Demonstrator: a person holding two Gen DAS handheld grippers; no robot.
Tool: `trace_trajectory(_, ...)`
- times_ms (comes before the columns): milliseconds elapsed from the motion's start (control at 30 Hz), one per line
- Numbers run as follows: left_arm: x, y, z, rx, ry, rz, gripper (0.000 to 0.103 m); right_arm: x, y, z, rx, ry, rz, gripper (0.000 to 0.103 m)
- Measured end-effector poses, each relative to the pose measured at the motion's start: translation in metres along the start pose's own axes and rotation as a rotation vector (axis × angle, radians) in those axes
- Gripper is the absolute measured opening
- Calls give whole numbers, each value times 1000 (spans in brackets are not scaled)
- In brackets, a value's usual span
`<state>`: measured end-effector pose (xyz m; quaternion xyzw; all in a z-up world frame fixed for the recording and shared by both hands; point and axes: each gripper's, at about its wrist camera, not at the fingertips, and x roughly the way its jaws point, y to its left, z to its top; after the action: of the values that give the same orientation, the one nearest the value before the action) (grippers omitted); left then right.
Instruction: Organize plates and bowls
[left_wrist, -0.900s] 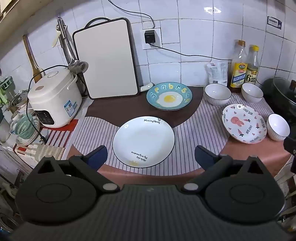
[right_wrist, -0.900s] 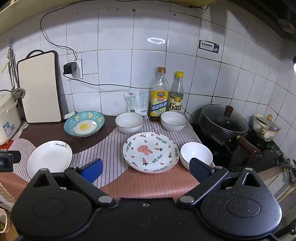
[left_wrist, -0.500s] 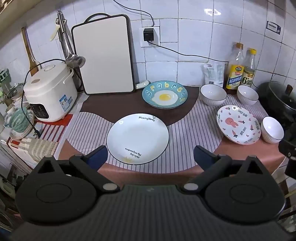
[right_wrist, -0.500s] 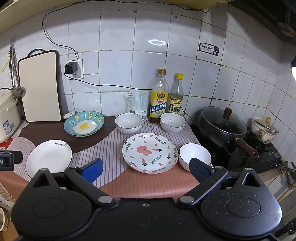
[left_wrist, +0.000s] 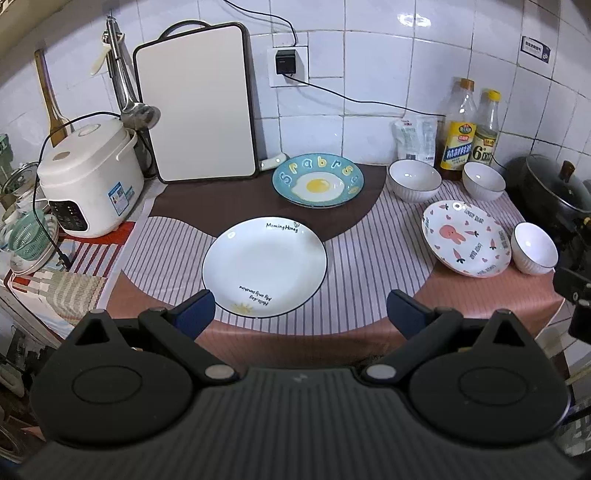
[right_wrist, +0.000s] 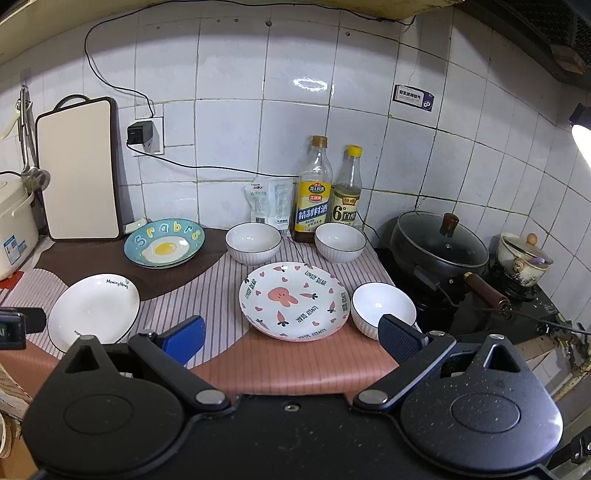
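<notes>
A white plate (left_wrist: 264, 266) lies on the striped mat, just ahead of my open, empty left gripper (left_wrist: 299, 312). A blue egg plate (left_wrist: 317, 184) sits behind it. A rabbit plate (right_wrist: 293, 300) lies ahead of my open, empty right gripper (right_wrist: 291, 338); it also shows in the left wrist view (left_wrist: 467, 238). Three white bowls stand near it: one at its right (right_wrist: 382, 308), two behind it (right_wrist: 253, 242) (right_wrist: 340, 240). Both grippers hover at the counter's front edge, touching nothing.
A rice cooker (left_wrist: 88, 177) stands at the left, a cutting board (left_wrist: 199, 103) leans on the wall. Two bottles (right_wrist: 314, 192) and a packet stand at the back. A lidded black pan (right_wrist: 439, 243) and a small pot (right_wrist: 522, 258) sit on the stove at right.
Both grippers have drifted a little; the left view has pulled back slightly from the white plate. Nothing on the counter has moved.
</notes>
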<state>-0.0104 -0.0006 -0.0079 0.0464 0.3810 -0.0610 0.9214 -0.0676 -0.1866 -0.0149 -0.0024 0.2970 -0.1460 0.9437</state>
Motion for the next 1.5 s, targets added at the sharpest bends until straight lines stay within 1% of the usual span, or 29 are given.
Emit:
trace_trajectory(467,3,-5,-7,27,-2,-15,101,1,-1,-5,-8,-12,0,101)
trace_trajectory(600,3,-8,-10,40,-15,-8,101,1,0,-6,-14,-17,-2,101)
trace_trajectory(800,3,-8,-12,42,-10,-26,101,1,3,-8,-21,-22,-8,101)
trace_trajectory(967,5,-6,-14,5,-14,-48,101,2,3,-11,-21,-27,-22,101)
trace_trajectory(1100,8,-9,-17,20,-7,-43,101,3,2,-14,-19,-24,-20,101)
trace_trajectory(1233,8,-10,-19,27,-22,-72,101,3,3,-14,-25,-22,-26,101)
trace_trajectory(1500,6,-15,-22,45,-40,-85,101,1,5,-15,-35,-34,-28,101)
